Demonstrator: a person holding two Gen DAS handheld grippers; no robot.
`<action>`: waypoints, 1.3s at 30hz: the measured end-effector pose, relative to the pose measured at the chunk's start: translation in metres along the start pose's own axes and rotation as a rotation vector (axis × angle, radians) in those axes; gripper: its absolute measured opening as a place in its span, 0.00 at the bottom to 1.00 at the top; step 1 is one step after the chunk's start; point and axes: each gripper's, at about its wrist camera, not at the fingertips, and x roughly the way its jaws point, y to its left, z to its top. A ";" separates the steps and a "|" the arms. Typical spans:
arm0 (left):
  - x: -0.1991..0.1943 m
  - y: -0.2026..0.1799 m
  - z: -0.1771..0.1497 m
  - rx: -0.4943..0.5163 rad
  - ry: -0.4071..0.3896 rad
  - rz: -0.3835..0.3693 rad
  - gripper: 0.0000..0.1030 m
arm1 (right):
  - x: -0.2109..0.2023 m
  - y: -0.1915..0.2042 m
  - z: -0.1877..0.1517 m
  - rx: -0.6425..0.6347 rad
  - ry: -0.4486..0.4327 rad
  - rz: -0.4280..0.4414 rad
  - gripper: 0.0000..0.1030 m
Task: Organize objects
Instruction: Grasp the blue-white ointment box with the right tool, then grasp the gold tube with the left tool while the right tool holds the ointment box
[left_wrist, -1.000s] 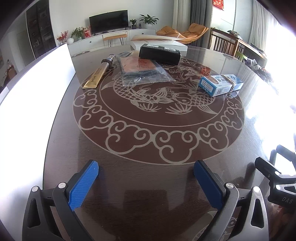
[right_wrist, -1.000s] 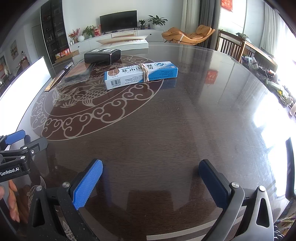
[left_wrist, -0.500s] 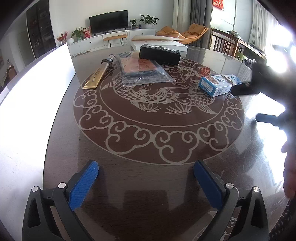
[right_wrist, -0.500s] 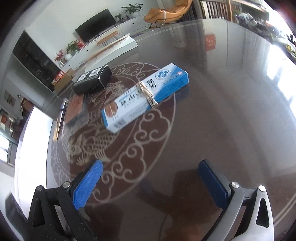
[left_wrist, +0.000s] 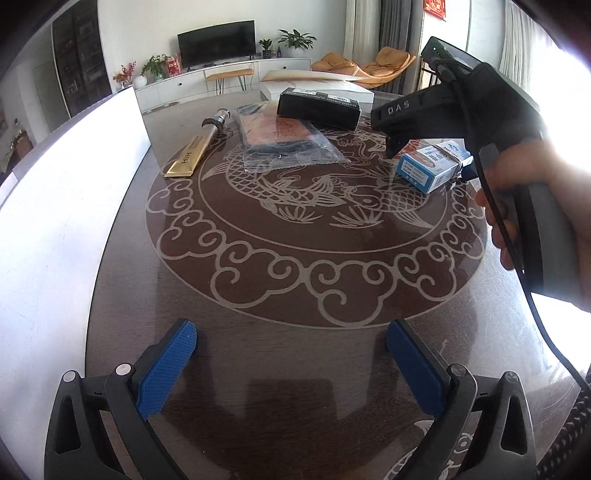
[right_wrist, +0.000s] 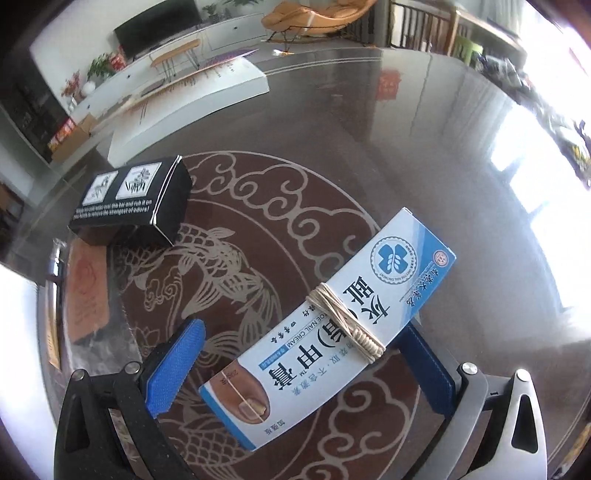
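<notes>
Ahead of me the dark round table (left_wrist: 122, 280) carries a pale fish-and-cloud inlay (left_wrist: 314, 206). Past its far edge I see a black television (left_wrist: 217, 43) on a low white cabinet (left_wrist: 221, 75), potted plants (left_wrist: 295, 37) beside it, and orange lounge chairs (left_wrist: 388, 61) near grey curtains (left_wrist: 393, 22).

The left gripper (left_wrist: 290, 363) hangs low with its jaws spread wide, holding nothing. The right gripper (right_wrist: 306, 373) is tilted downward, jaws wide apart; the right hand (left_wrist: 543, 206) grips its handle.
</notes>
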 end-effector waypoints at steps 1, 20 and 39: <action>0.000 0.000 0.000 0.000 0.000 0.000 1.00 | -0.001 0.002 -0.004 -0.031 -0.024 -0.002 0.98; 0.000 0.000 0.000 0.001 -0.001 0.000 1.00 | -0.062 -0.112 -0.127 -0.094 -0.266 0.030 0.43; 0.000 0.000 -0.001 0.001 -0.002 -0.001 1.00 | -0.054 -0.114 -0.130 -0.091 -0.204 0.023 1.00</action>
